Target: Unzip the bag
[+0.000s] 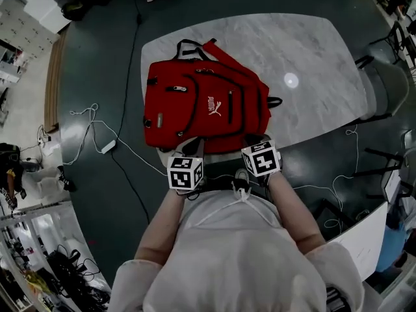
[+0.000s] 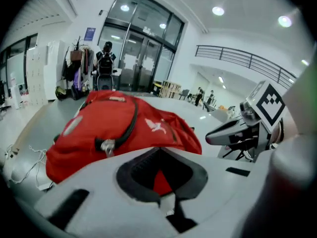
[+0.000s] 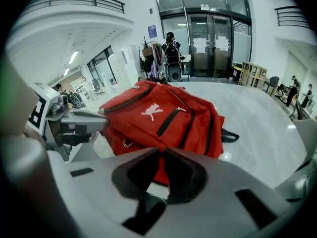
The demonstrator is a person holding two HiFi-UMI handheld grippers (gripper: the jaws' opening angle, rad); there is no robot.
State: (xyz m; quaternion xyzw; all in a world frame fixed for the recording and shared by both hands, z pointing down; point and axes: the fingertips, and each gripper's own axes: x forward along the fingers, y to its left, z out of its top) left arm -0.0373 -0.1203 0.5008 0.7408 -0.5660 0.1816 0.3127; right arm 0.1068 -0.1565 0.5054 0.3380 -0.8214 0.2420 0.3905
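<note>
Bag: A red fabric backpack (image 1: 207, 106) with a white logo is laid flat on the grey marble-patterned table top (image 1: 312, 51). Its front faces up and its black handle loop (image 1: 188, 41) is turned to the far edge.
Zips: Black zip lines are seen curving across the front, all run closed. A silver pull (image 1: 177, 88) is lying on the upper pocket.
Left gripper: And here the left gripper (image 2: 158, 148) is held at the bag's near edge. Its jaws are closed tip to tip with nothing seen clamped, and only red fabric is glimpsed through the hollow behind the tips.
Right gripper: The right gripper (image 3: 161, 151) is held by the bag's near right corner. Its jaws are likewise pressed together, with red fabric and a pale patch of table seen through the hollow.
Spacing: The two grippers are set side by side, near each other but apart, marker cubes up.
Floor: A white cable (image 1: 91, 119) is trailed over the dark floor left of the table.
</note>
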